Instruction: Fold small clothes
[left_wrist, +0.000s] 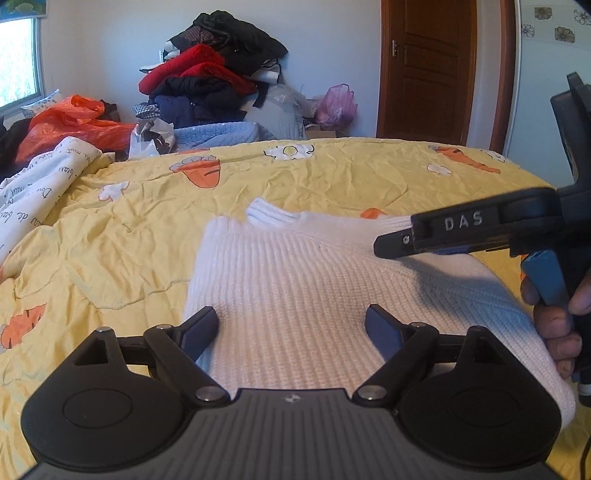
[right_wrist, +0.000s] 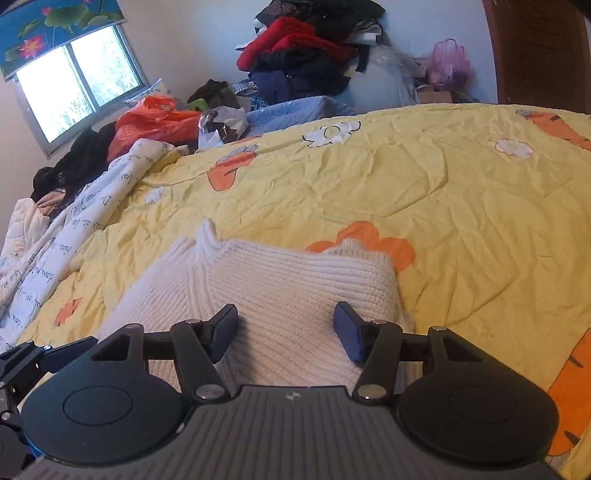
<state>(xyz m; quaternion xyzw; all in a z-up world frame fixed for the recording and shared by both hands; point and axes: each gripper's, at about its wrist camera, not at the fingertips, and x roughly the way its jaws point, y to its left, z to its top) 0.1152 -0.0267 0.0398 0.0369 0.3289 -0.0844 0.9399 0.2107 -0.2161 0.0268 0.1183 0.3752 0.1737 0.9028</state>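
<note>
Taking the white jumper (left_wrist: 314, 291) as the mark, it lies partly folded on the yellow quilt (left_wrist: 122, 236), collar (left_wrist: 271, 214) at the far end and hem toward whoever holds the tools, so its long axis runs straight away from both of them; well off to its far left sit a white printed sheet (left_wrist: 40, 184) and an orange bag (left_wrist: 70, 125), and behind it a heap of dark and red clothes (left_wrist: 210, 70) against the wall; over the jumper's near left part hangs the left gripper (left_wrist: 291, 328), jaws spread wide with nothing between them but the knit below, and I cannot tell if the tips touch it; over its right side, nearer the folded edge (right_wrist: 384, 280), hangs the right gripper (right_wrist: 286, 330), jaws about half apart and likewise gripping nothing; from the left camera that right tool is seen side-on above the jumper's far right shoulder, a hand (left_wrist: 557, 325) wrapped round its handle; the fold looks part done, and I judge the next move depends on the jumper lying ahead of and below both tools, each about equally near its own side.
</note>
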